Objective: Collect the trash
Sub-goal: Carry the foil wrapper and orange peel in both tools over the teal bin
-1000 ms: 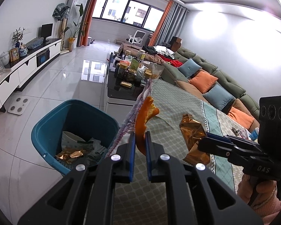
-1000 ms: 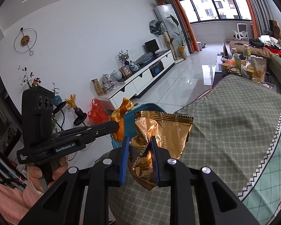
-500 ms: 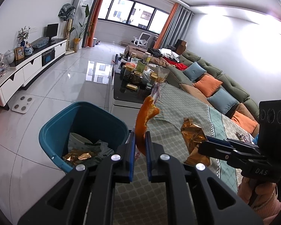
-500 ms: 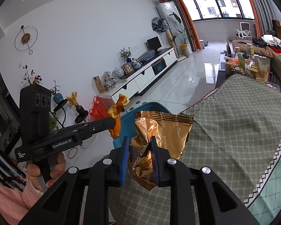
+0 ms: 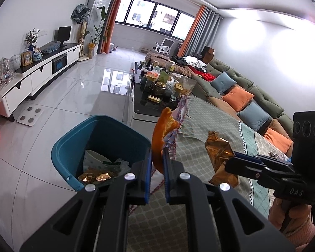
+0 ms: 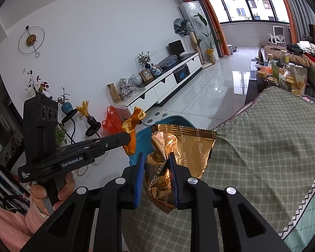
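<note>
While the orange peel (image 5: 157, 138) sticks up from the left gripper (image 5: 156, 168), its blue pads are pinched tight on the lower end of it. The peel is curved, bright orange outside and pale inside, and it hangs in the air by the edge of the tabletop (image 5: 208, 126). Just to its left and lower down sits the blue trash bin (image 5: 73, 147) on the shiny white floor (image 5: 77, 96). Inside the bin lie some gold wrappers (image 5: 96, 176) and crumpled white paper (image 5: 94, 157).

Beside the peel, the right gripper (image 6: 156, 169) squeezes a crinkly gold snack wrapper (image 6: 187, 147). The wrapper is bunched between the blue pads and fans out above them, with writing on it. It is held up over the tabletop, near the edge by the bin.

A green patterned cloth (image 6: 262, 147) covers the tabletop. A hand (image 6: 50, 189) with a pink sleeve (image 6: 10, 220) holds the handle of the left gripper.

Farther off, a dark low table (image 5: 149, 103) is crowded with jars and bags. A long green sofa (image 5: 241, 88) with orange and blue pillows runs along the right wall. A white TV stand (image 5: 35, 75) lines the left wall, and big windows (image 5: 153, 19) with orange curtains are at the far end.
</note>
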Demonstrator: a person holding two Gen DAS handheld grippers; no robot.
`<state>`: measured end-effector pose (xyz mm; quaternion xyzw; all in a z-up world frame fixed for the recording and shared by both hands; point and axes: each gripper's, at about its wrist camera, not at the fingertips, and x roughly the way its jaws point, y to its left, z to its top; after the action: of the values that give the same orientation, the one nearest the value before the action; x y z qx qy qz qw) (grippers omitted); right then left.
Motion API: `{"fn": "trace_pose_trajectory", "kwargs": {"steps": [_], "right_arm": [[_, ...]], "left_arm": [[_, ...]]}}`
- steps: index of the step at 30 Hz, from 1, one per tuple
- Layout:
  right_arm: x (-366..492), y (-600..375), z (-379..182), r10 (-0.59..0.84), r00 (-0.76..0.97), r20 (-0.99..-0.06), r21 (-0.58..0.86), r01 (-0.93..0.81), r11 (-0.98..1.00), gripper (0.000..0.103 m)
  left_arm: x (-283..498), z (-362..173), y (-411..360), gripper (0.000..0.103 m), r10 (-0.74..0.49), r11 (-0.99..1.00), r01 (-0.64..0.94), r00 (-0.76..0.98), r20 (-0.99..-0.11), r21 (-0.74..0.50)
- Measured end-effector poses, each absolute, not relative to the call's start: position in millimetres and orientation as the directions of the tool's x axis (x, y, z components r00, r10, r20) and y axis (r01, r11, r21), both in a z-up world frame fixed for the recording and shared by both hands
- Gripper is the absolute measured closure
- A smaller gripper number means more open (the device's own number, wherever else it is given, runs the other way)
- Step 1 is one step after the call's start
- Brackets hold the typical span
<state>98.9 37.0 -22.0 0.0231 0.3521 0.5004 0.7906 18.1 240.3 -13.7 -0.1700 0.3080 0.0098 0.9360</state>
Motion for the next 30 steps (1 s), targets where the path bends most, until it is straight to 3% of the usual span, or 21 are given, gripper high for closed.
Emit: {"fn": "trace_pose_trajectory", "kwargs": {"steps": [30], "right_arm": [[101,58,-18,0.812,0.220,-0.540,0.393,-0.787,0.475,0.080]], "left_arm": [[19,-15,258,0.092,-0.037,0.938,-0.177,0.806,-0.591,-0.299]]}}
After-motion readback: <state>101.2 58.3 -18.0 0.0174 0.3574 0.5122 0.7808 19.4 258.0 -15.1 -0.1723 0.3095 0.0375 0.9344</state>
